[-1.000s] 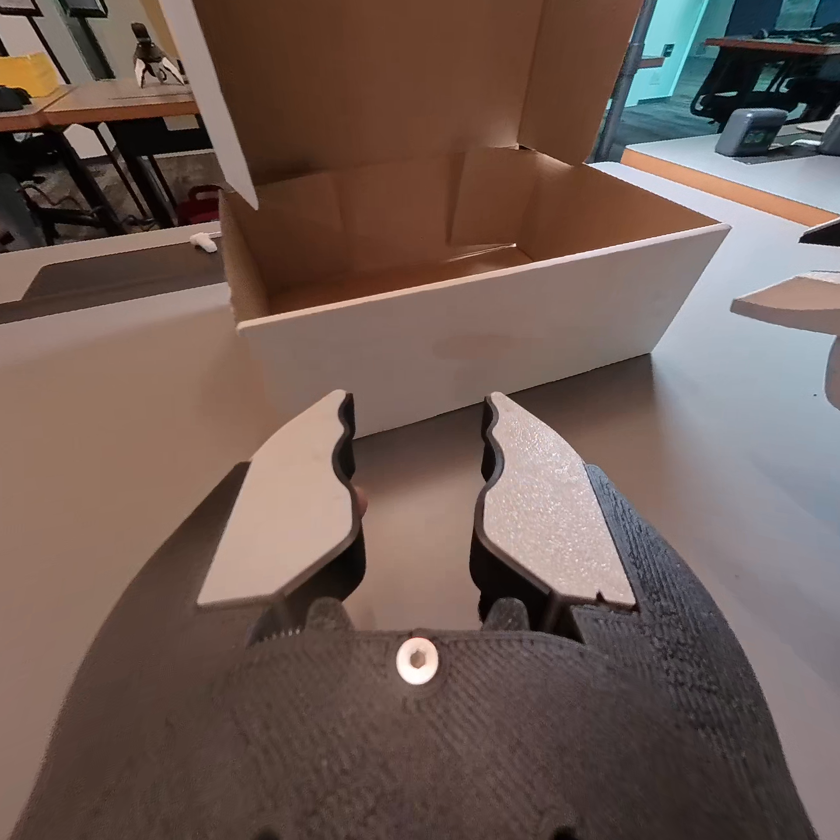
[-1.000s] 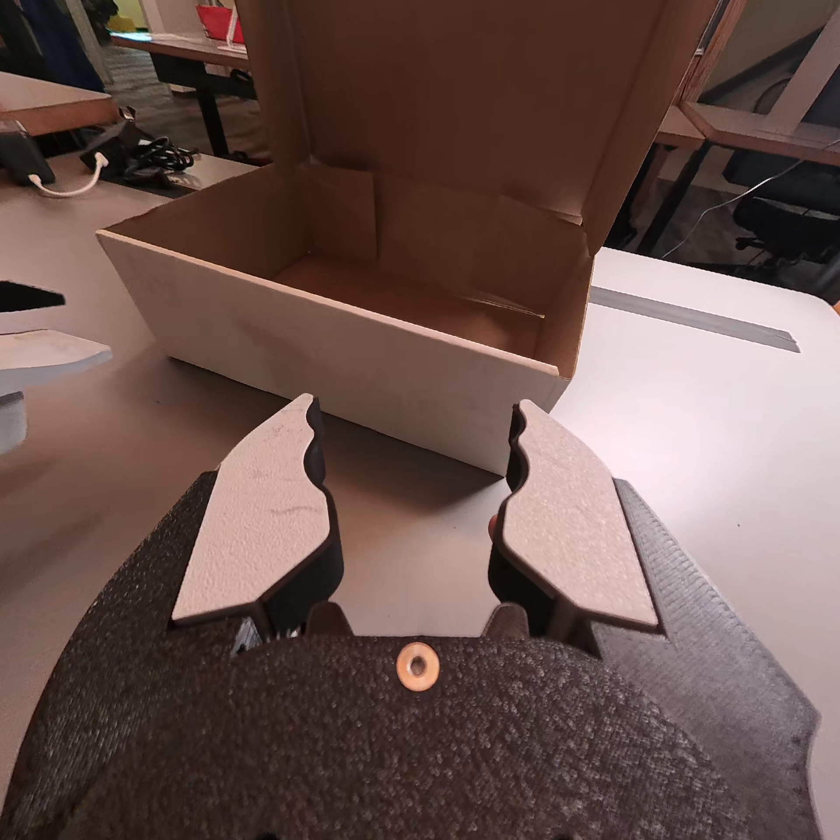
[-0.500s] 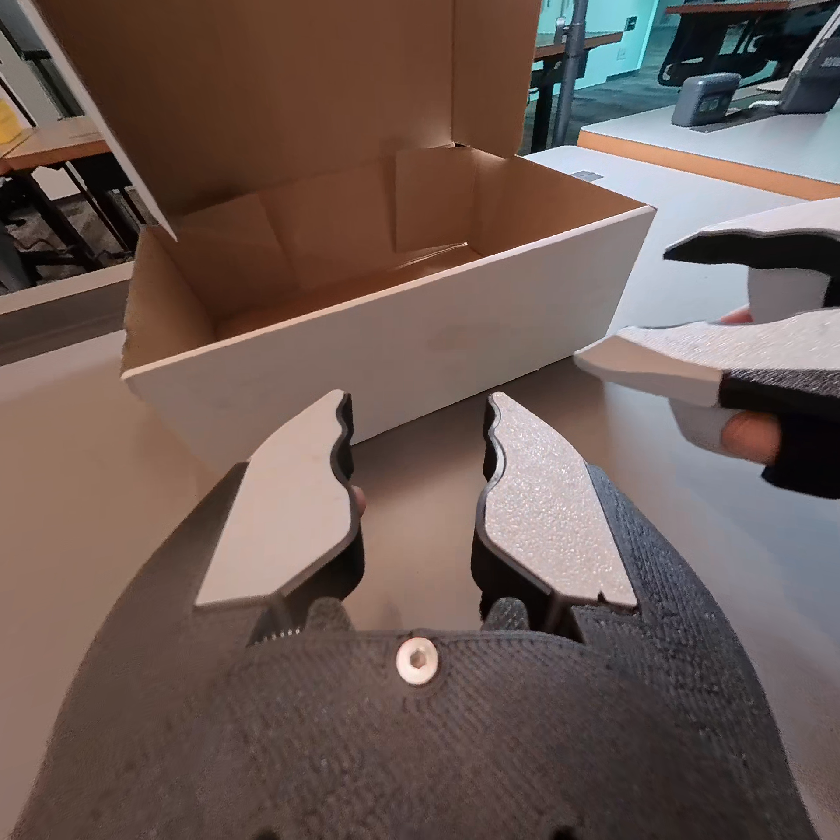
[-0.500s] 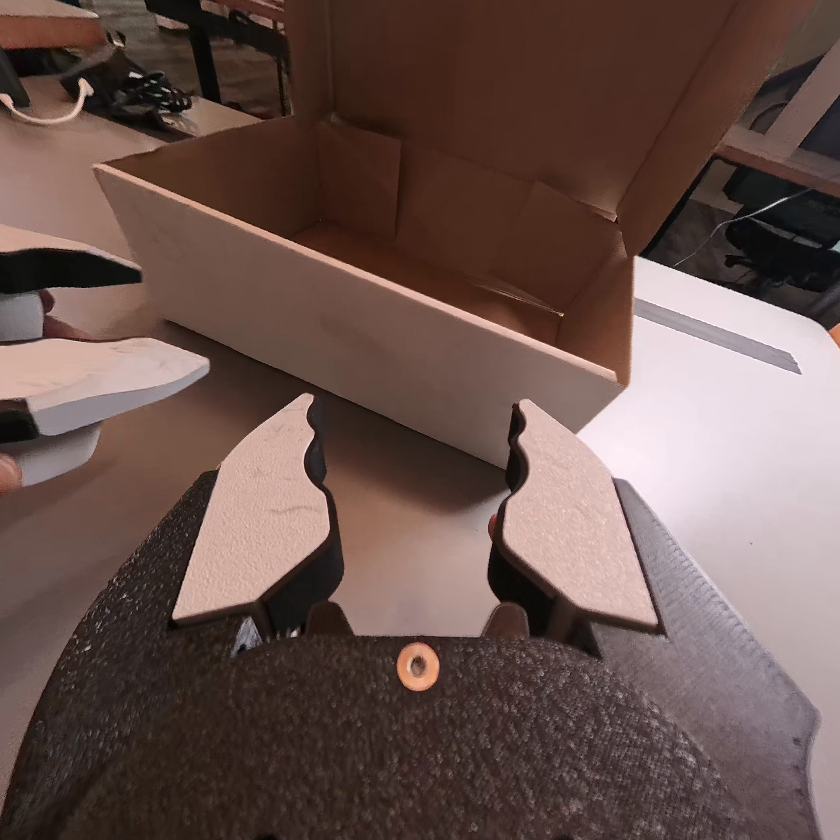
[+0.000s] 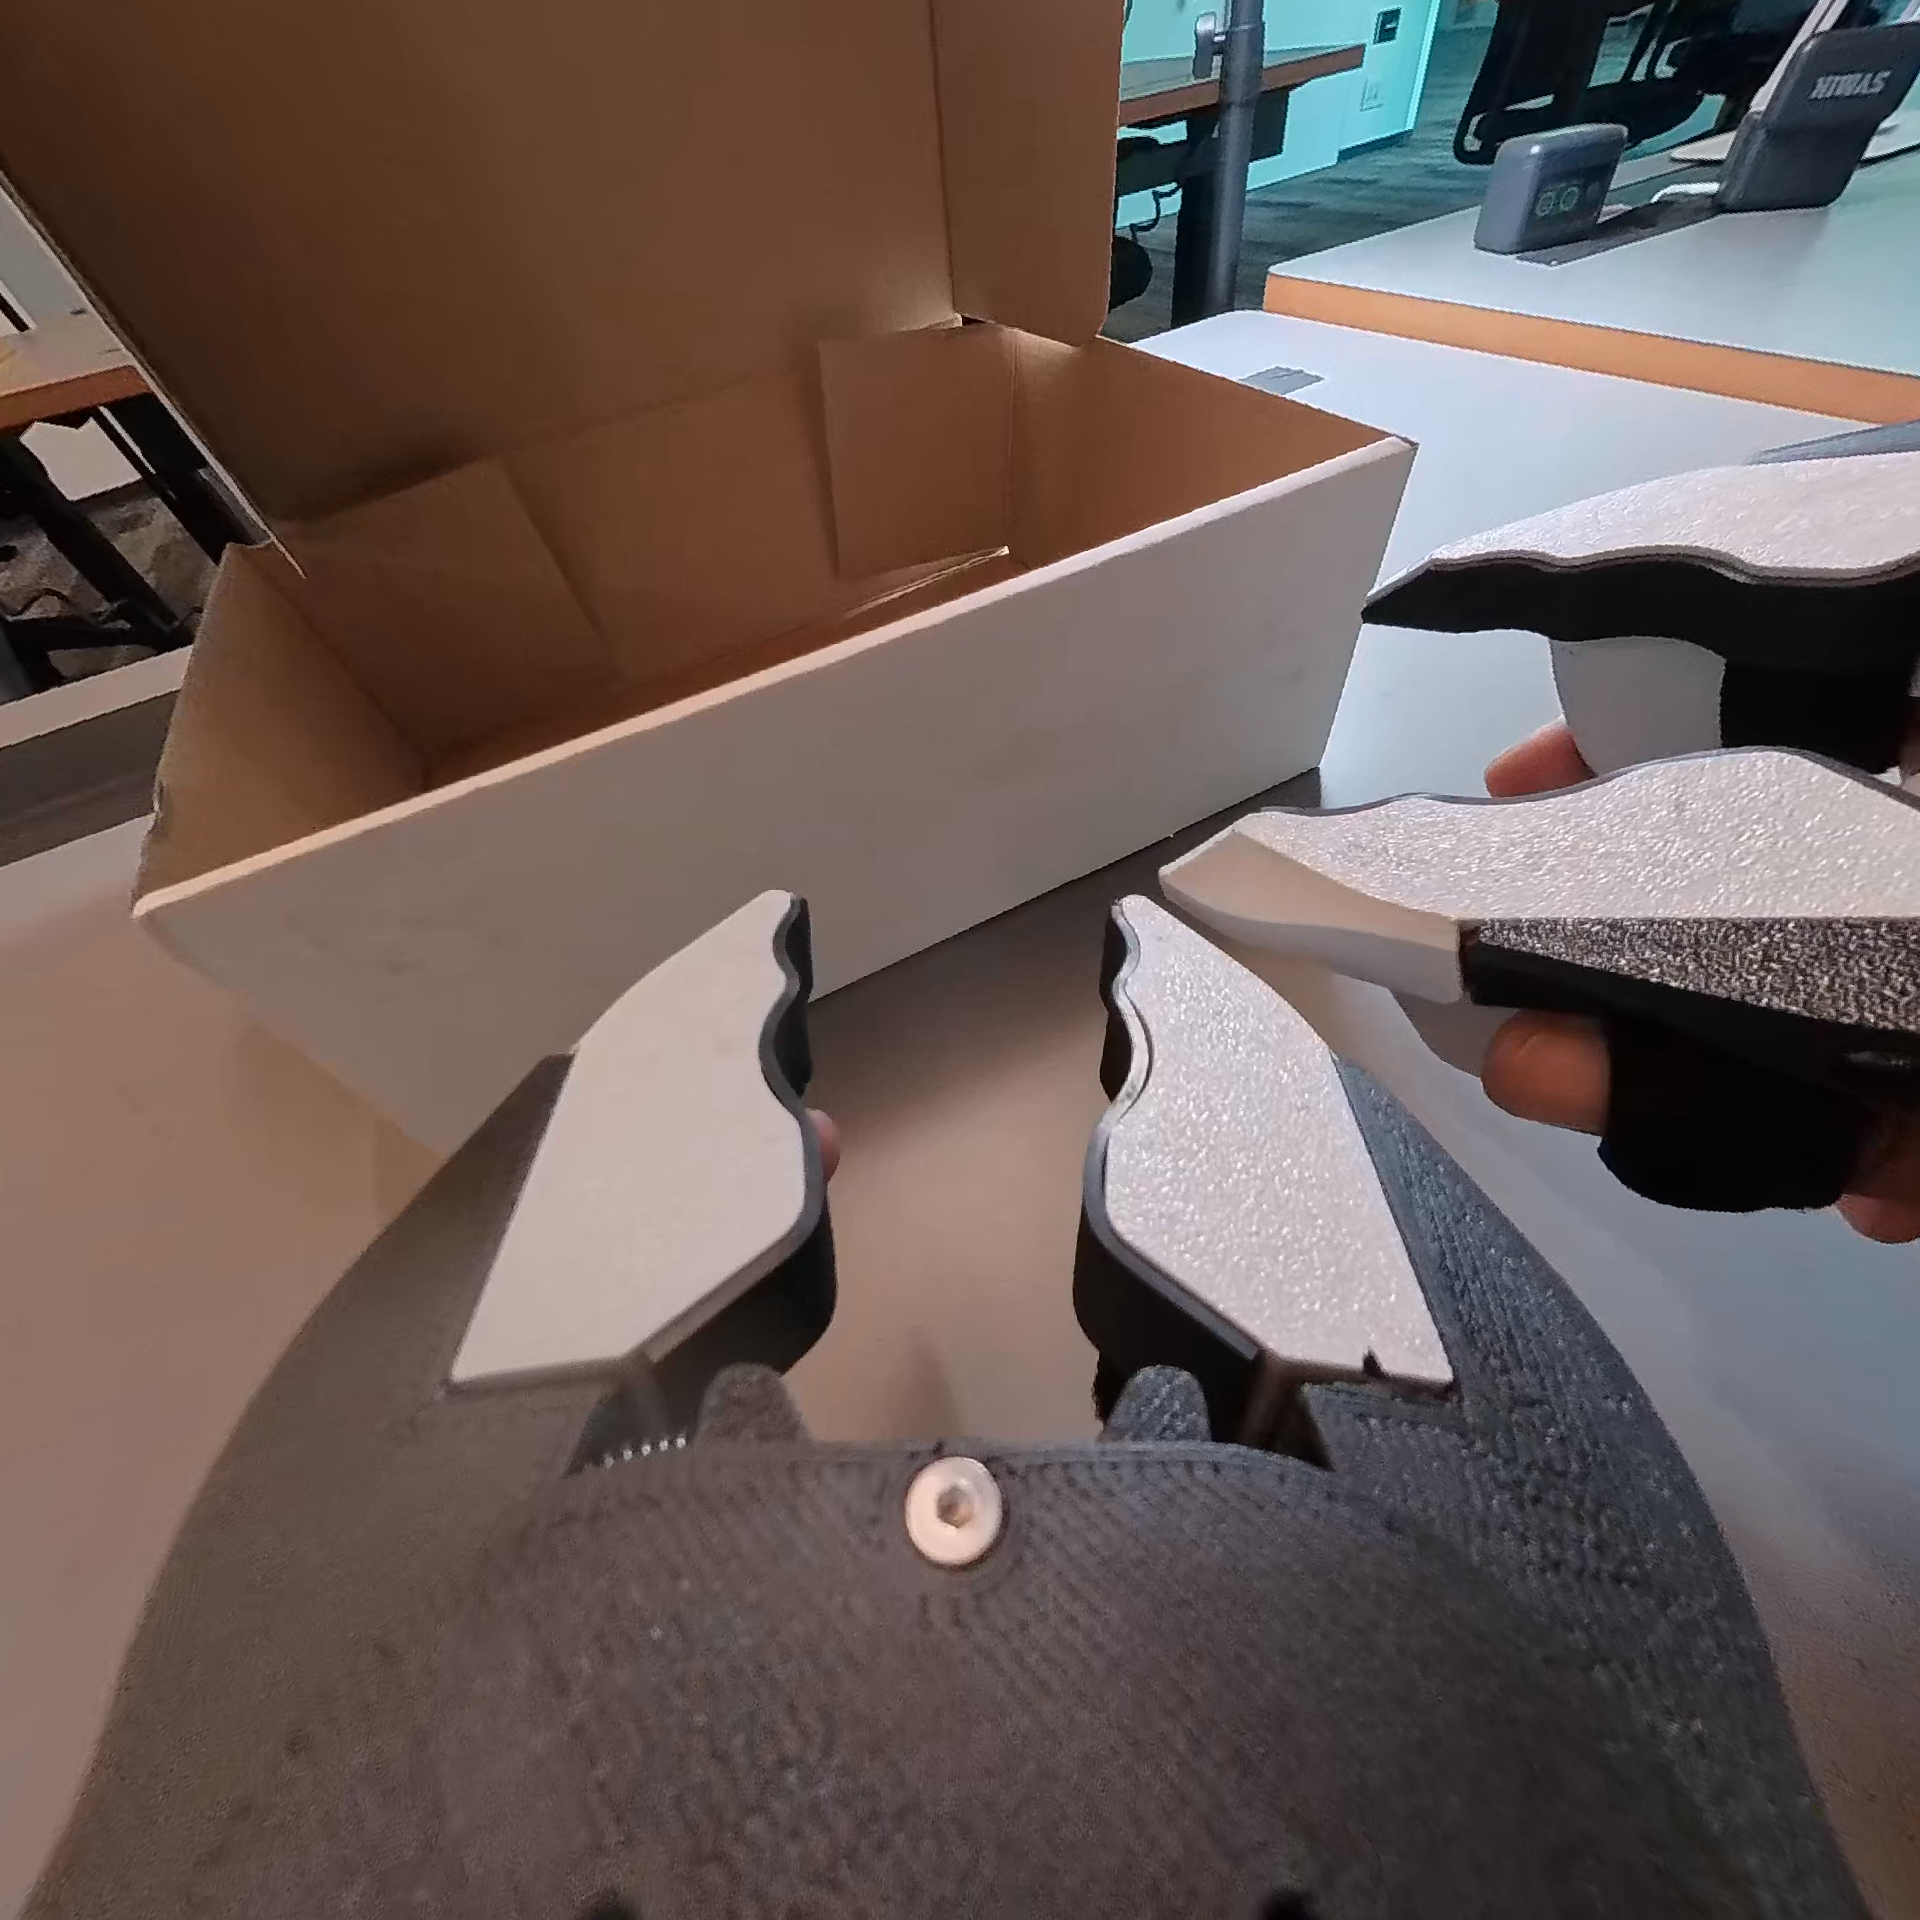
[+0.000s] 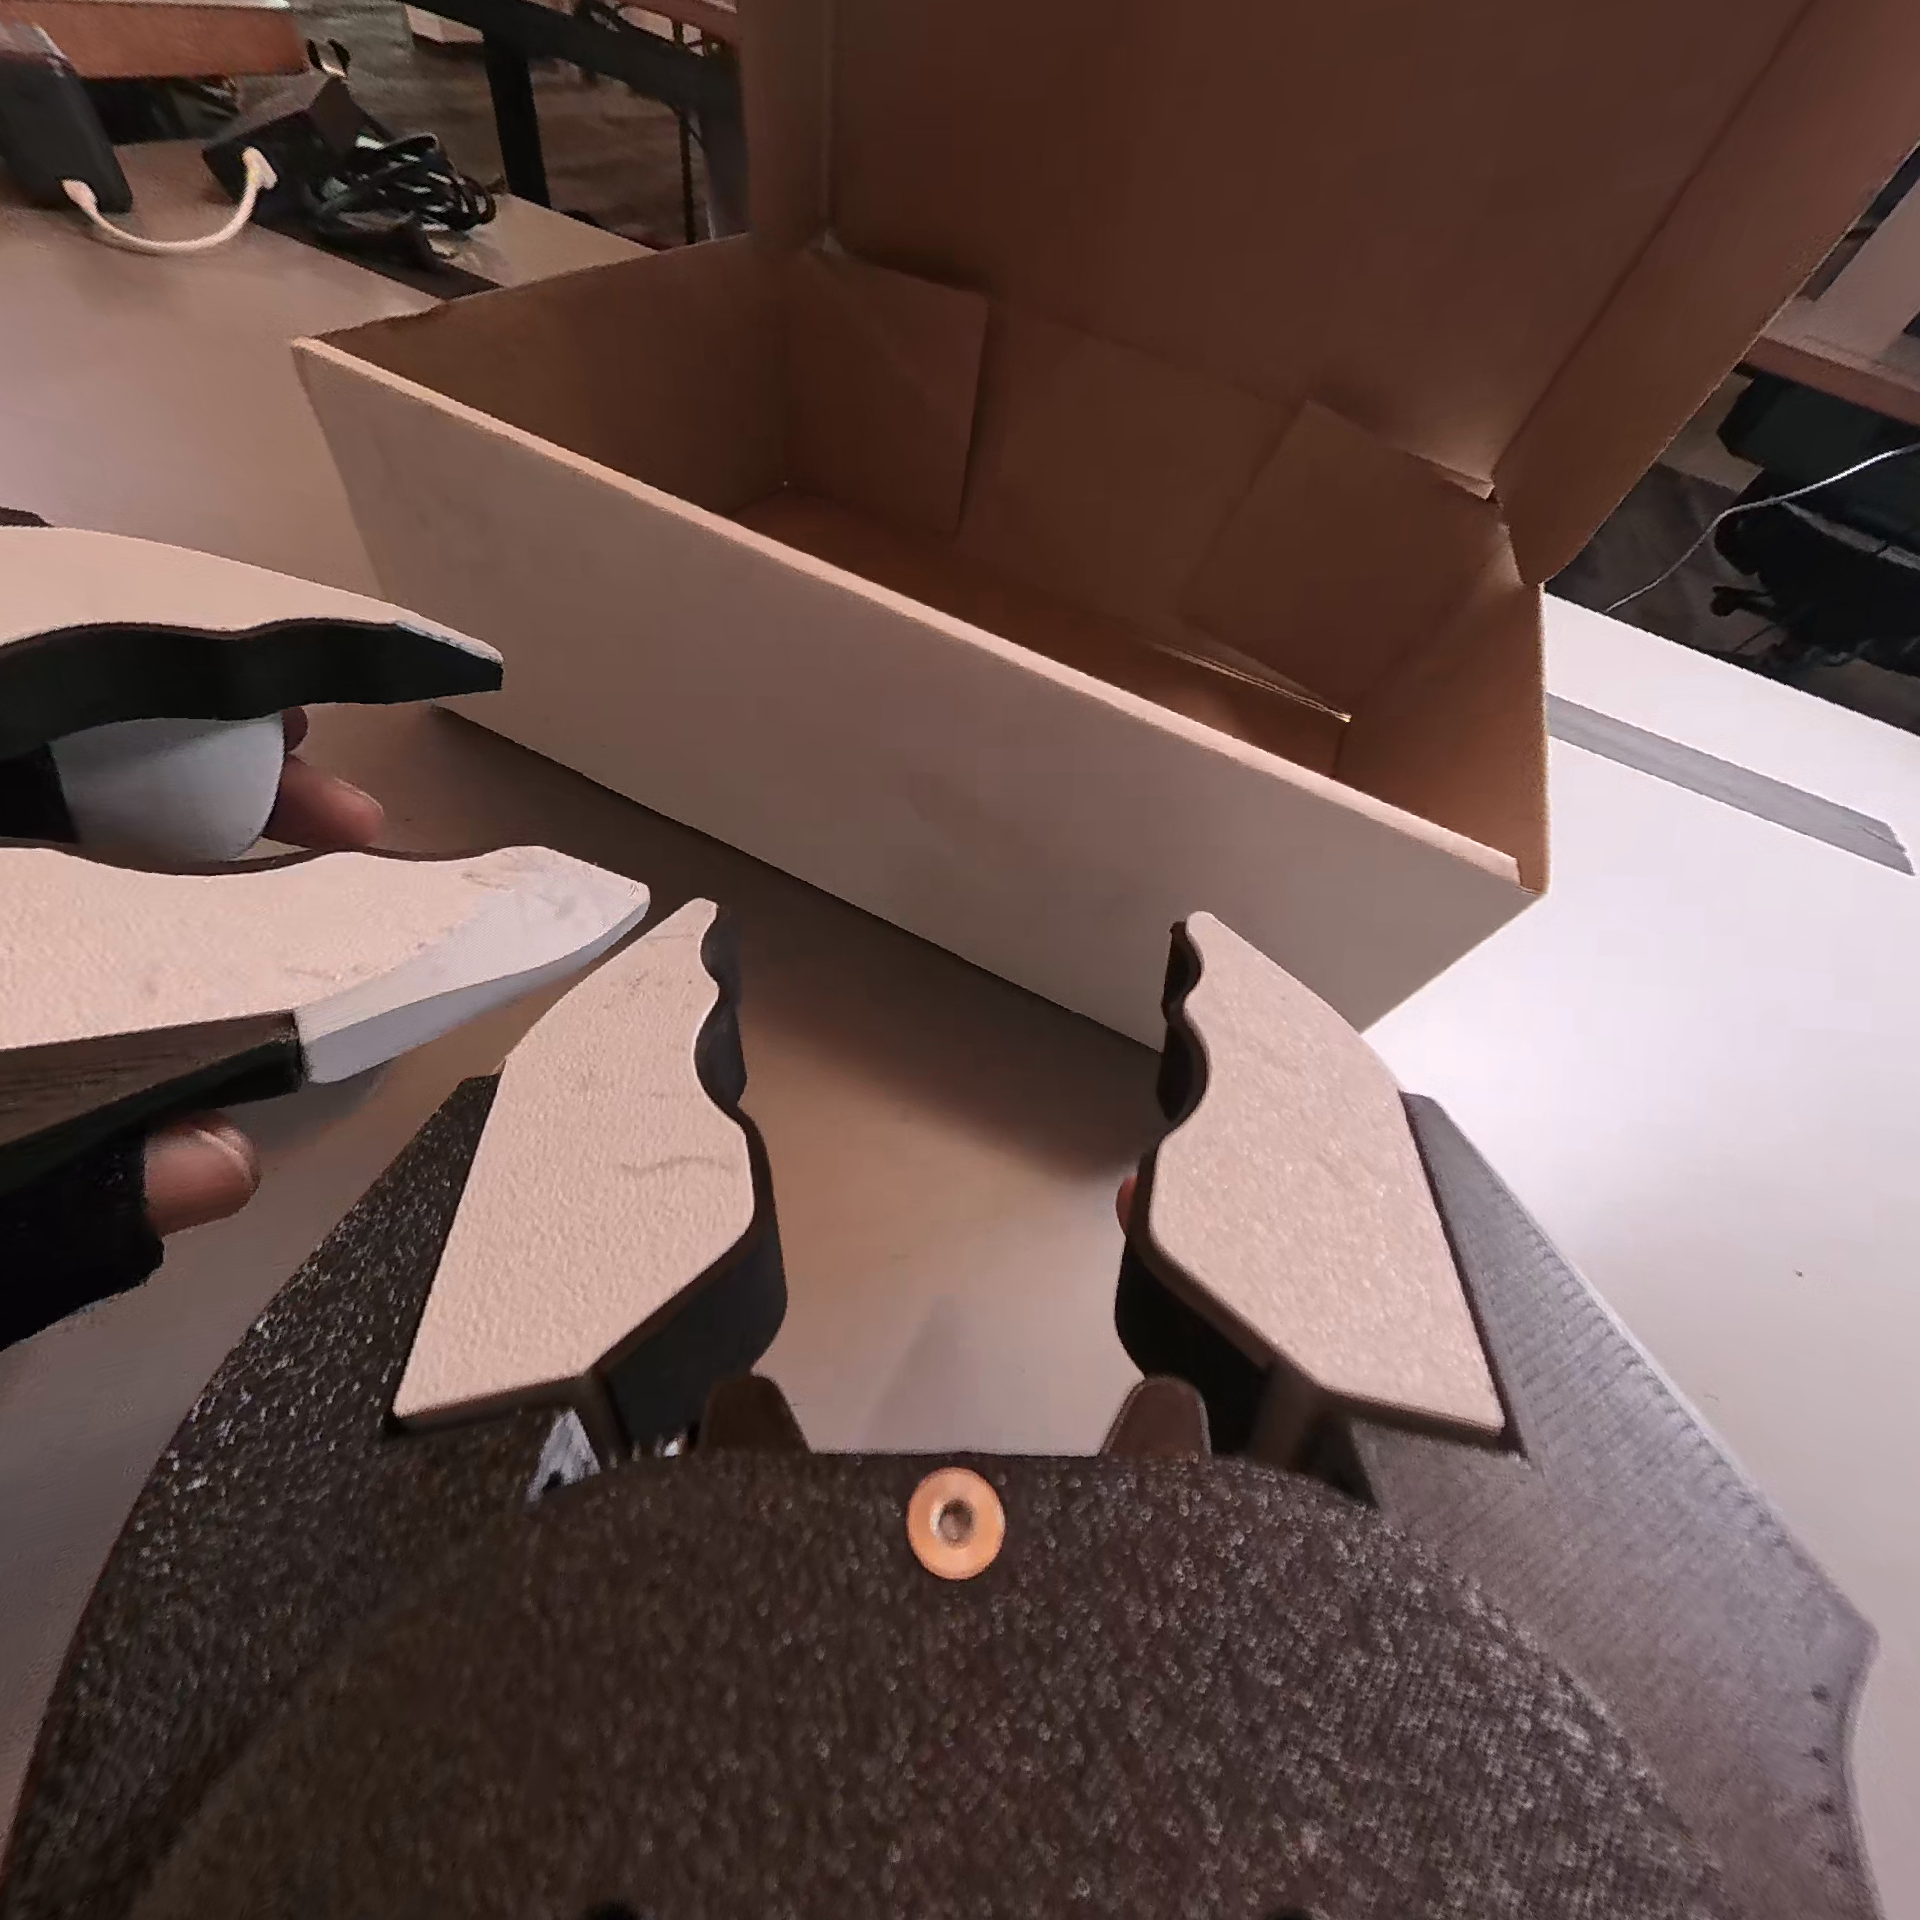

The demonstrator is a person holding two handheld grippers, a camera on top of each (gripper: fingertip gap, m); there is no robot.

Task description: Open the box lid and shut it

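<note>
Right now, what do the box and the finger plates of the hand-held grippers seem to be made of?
The box looks like cardboard: matt brown inside with fold creases, smooth white outside. The finger plates of the left hand-held gripper seem hard grey plastic with a grainy, faintly sparkling surface; those of the right hand-held gripper look alike. I cannot be sure of the plastic.

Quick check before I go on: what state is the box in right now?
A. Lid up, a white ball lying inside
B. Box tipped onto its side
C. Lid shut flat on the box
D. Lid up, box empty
D: the lid stands raised behind the box, whose bare brown floor shows nothing inside, and both the left gripper and right gripper are open, short of it.
</note>
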